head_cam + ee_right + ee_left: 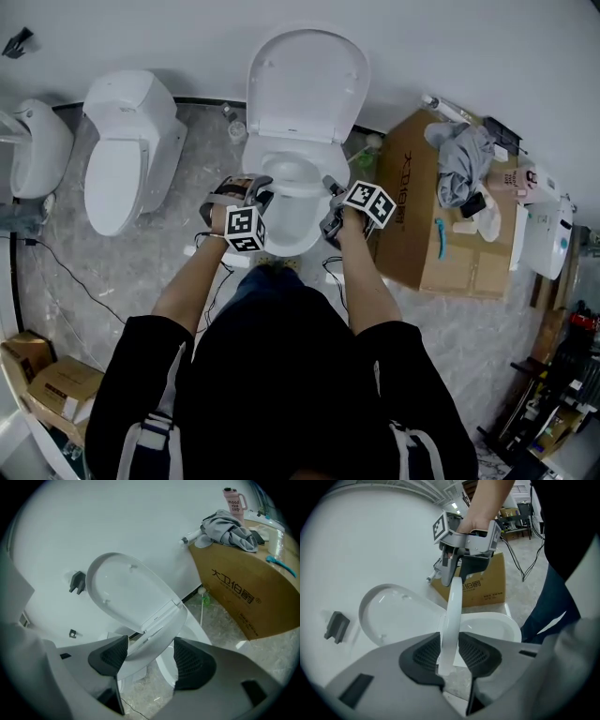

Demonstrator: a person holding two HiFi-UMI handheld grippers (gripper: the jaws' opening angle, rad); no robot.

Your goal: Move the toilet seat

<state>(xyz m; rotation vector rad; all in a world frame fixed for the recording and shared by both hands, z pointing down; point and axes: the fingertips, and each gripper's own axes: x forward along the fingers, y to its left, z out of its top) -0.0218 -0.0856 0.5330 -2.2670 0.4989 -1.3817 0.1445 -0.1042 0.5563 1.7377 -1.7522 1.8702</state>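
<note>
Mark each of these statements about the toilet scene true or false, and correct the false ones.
1. The toilet lid stands raised against the wall. True.
2. The left gripper has nothing between its fingers. False: the edge of the seat sits between them and they press on it.
3. The cardboard box stands on the left gripper's side of the person. False: it stands on the side of the right gripper.
4. A grey cloth lies on top of the cardboard box. True.
5. The right gripper is far from the seat. False: the seat runs between its fingers.
</note>
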